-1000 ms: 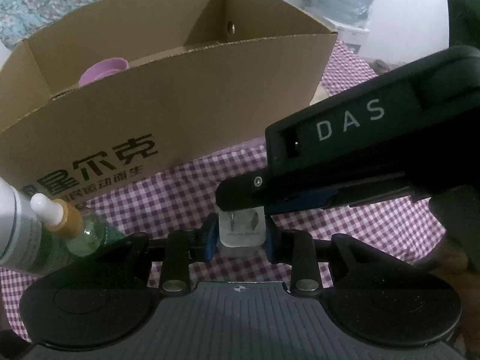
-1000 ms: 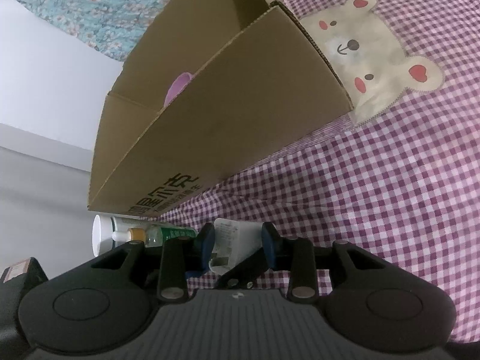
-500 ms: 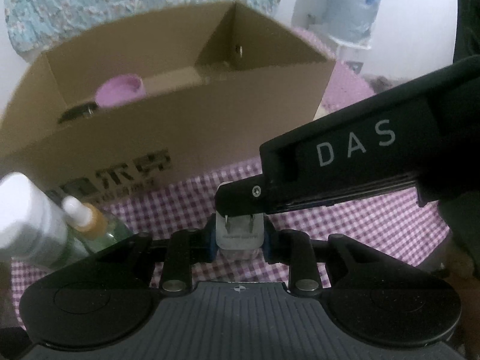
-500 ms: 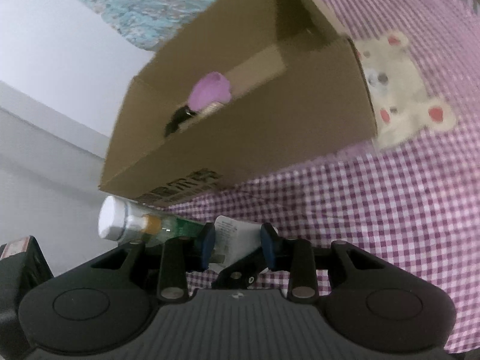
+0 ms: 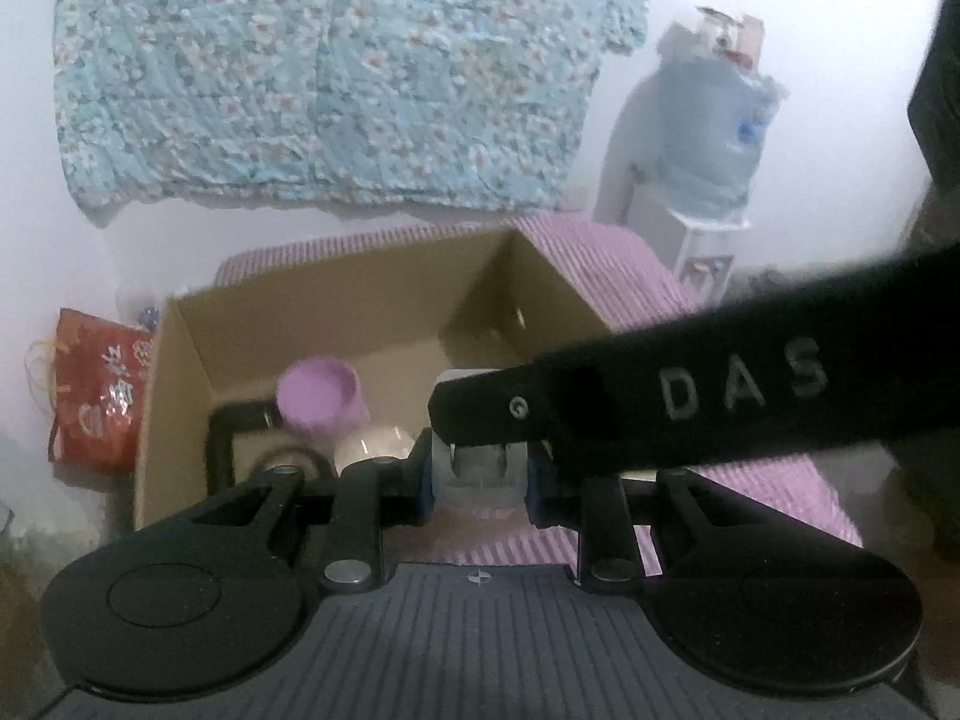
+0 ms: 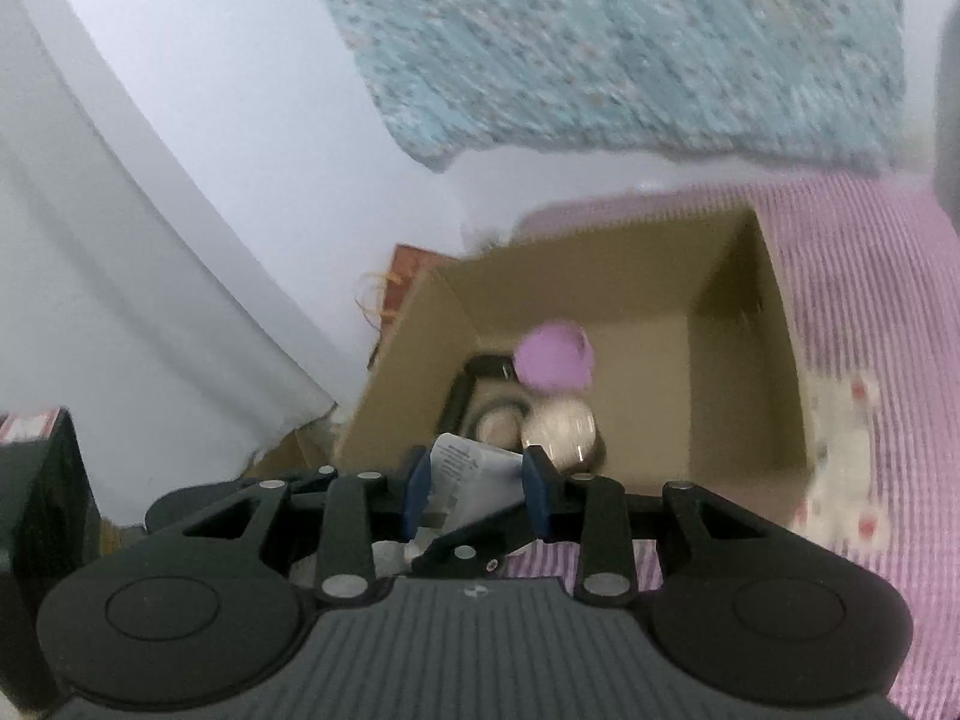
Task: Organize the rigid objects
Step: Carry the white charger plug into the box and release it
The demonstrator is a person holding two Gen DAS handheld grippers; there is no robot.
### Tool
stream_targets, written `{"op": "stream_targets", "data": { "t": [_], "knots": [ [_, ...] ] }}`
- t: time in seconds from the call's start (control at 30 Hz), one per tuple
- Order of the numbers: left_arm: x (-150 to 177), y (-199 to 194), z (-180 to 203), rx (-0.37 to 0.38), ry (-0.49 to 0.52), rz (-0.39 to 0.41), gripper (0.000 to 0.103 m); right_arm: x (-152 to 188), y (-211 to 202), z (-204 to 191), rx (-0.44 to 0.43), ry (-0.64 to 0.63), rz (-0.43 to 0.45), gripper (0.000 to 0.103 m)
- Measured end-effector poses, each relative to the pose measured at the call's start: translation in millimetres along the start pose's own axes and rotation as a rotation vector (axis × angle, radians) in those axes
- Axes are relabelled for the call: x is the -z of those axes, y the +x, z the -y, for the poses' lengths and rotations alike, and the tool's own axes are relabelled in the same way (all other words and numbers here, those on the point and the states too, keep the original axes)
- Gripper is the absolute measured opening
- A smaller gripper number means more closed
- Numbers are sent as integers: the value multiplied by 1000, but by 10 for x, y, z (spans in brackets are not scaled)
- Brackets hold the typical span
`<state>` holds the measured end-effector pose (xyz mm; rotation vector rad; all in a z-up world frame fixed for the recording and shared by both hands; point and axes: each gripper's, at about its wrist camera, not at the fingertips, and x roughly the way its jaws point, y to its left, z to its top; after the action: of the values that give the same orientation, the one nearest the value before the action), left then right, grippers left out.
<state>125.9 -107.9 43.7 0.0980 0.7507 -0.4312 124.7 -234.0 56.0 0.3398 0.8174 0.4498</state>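
Note:
A white plug-in charger [image 5: 480, 483] is clamped between the blue pads of my left gripper [image 5: 482, 476], which is shut on it. My right gripper [image 6: 477, 480] is shut on the same charger [image 6: 474, 465]. In the left wrist view its black finger [image 5: 720, 396] reaches in from the right. Both hold the charger above the near wall of an open cardboard box [image 5: 360, 300]. Inside the box [image 6: 600, 276] lie a purple cup [image 5: 318, 390], a pale round item [image 5: 375, 444] and a black-framed item [image 5: 234, 426].
The box stands on a purple checked cloth [image 5: 780, 480] with a bear patch [image 6: 840, 456] to its right. A red bag [image 5: 96, 396] sits left of the box. A water jug [image 5: 708, 150] and a floral blanket [image 5: 336, 72] are behind. A dark box [image 6: 36, 480] is at the left.
Both grippers have risen with the charger, so the views now look down into the box. The bottles at the left have dropped out of view.

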Motion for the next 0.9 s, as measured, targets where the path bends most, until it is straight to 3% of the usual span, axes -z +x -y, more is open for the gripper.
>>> {"op": "stream_targets", "data": {
  "t": [0.17,0.4,0.67,0.9],
  "knots": [
    [-395,463,-224,0,-54,-65,26,-486,280,171,-23,-3,-26,36],
    [-653,1200,-495,-15,-125,-208,26,-1010,990,711,-38,95,-161,36],
    [-693,1803,-638,-57,-190,-346,26,-1126,1614,1137,-29,143,-260,37],
    [-654,2057,-707,-77,-211,-407,27,-1105,1916,1381,-39,192,-305,37]
  ]
}}
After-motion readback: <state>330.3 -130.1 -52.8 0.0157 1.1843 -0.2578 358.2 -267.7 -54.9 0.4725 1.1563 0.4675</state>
